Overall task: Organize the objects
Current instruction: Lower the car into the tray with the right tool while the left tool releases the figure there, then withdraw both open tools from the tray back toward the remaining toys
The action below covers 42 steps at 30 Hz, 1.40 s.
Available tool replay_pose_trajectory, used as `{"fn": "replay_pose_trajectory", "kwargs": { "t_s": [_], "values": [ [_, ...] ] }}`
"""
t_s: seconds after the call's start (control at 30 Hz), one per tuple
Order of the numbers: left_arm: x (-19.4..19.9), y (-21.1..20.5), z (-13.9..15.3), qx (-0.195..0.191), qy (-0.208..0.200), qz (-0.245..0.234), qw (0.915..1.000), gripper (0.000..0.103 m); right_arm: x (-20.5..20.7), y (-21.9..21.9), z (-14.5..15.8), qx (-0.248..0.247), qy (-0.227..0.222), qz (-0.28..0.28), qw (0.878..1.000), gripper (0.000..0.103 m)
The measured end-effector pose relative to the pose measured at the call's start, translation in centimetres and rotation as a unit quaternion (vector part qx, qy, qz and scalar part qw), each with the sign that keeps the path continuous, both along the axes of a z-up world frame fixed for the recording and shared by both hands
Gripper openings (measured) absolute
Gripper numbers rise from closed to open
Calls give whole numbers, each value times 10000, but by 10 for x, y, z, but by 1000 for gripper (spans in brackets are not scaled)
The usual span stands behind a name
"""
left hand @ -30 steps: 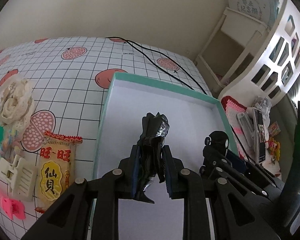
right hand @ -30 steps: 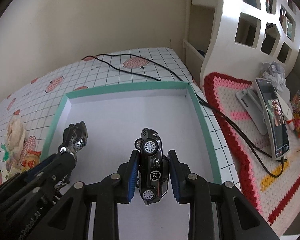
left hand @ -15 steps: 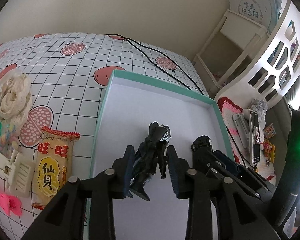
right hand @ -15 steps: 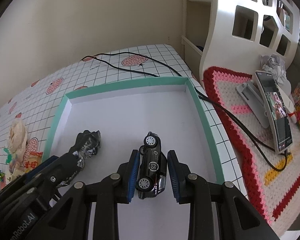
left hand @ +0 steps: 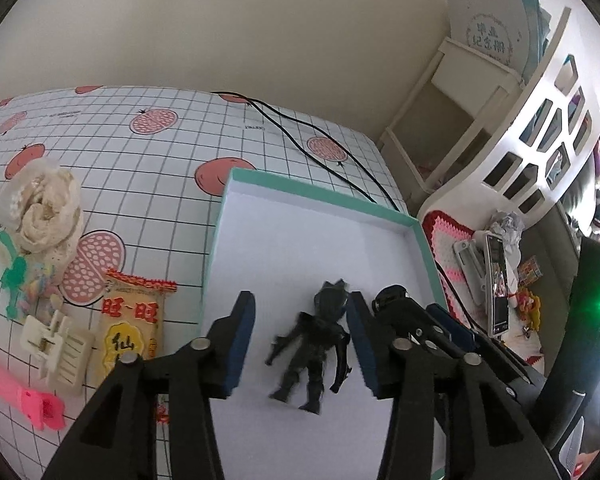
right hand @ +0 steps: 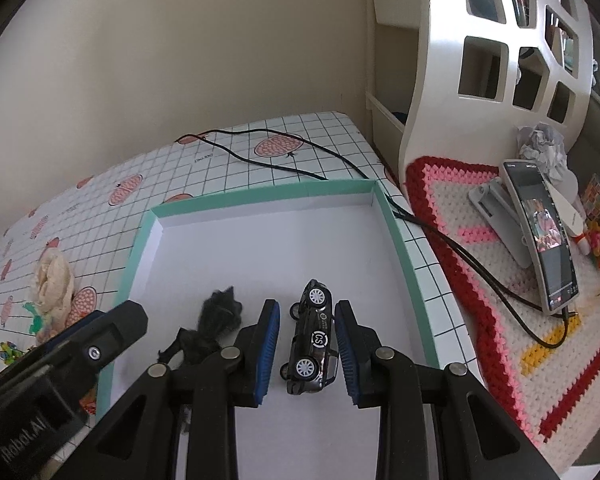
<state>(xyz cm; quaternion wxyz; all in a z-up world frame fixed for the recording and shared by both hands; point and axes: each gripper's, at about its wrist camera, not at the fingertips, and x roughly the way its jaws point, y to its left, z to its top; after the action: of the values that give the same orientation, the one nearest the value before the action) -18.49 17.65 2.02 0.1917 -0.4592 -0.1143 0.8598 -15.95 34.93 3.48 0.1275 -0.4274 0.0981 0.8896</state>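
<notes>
A teal-rimmed white box (left hand: 236, 184) (right hand: 140, 248) lies on the gridded tablecloth. A black action figure (left hand: 314, 344) (right hand: 216, 320) lies flat on the box floor, between the spread fingers of my left gripper (left hand: 300, 342), which is open and touches it at most lightly. Beside it a black toy car (right hand: 314, 338) lies on its side on the box floor. My right gripper (right hand: 307, 346) straddles the car, open, with a gap on each side. Only the car's front end (left hand: 388, 296) shows in the left wrist view, past the right gripper's fingers.
Left of the box lie a rice-cracker packet (left hand: 134, 328), a cream hair claw (left hand: 60, 350), a pink clip (left hand: 32, 400), a lace scrunchie (left hand: 44, 208) and small colourful trinkets (left hand: 24, 284). A black cable (right hand: 268, 156) runs behind the box. A phone on a stand (right hand: 544, 232) sits on a crocheted mat (right hand: 500, 280) at right.
Both grippers have opened and let go: the figure and the car, held up a second ago, now lie on the box floor. Both grippers have drawn back slightly.
</notes>
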Motion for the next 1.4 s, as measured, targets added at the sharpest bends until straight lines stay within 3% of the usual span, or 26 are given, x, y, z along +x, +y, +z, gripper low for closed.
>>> {"fn": "replay_pose_trajectory", "kwargs": {
  "t_s": [0.2, 0.27, 0.33, 0.43, 0.5, 0.57, 0.67, 0.77, 0.97, 1.03, 1.1, 1.4],
  "values": [
    [1, -8, 3, -80, 51, 125, 9999, 60, 3, -1, 1, -45, 11, 7, 10000, 32],
    [3, -9, 4, -123, 80, 181, 9997, 70, 4, -1, 1, -99, 29, -8, 9999, 32],
    [3, -10, 5, -169, 124, 213, 9996, 73, 4, -2, 0, -96, 21, -12, 10000, 33],
    [3, -11, 4, -237, 133, 261, 9993, 77, 6, -3, 0, -104, 32, -34, 9999, 45],
    [2, -13, 3, -261, 169, 339, 9989, 87, 7, -2, 1, -125, 64, -60, 9999, 53],
    [3, -17, 4, -277, 211, 410, 9986, 88, 8, -1, 1, -144, 90, -81, 9998, 62],
    [3, -19, 4, -312, 277, 409, 9983, 94, 9, 1, 1, -179, 117, -115, 9997, 68],
    [4, -17, 5, -510, 430, 397, 9970, 94, 10, 2, 1, -229, 130, -147, 9995, 79],
    [4, -22, 6, -499, 489, 502, 9963, 95, 11, 3, 0, -294, 144, -143, 9994, 95],
    [4, -24, 7, -489, 500, 533, 9961, 103, 10, 2, -1, -286, 140, -121, 9994, 97],
    [4, -25, 6, -484, 533, 564, 9958, 103, 10, 1, -1, -262, 134, -117, 9995, 103],
    [4, -29, 7, -428, 581, 611, 9955, 103, 11, 2, -3, -201, 175, -247, 9993, 103]
  ]
}}
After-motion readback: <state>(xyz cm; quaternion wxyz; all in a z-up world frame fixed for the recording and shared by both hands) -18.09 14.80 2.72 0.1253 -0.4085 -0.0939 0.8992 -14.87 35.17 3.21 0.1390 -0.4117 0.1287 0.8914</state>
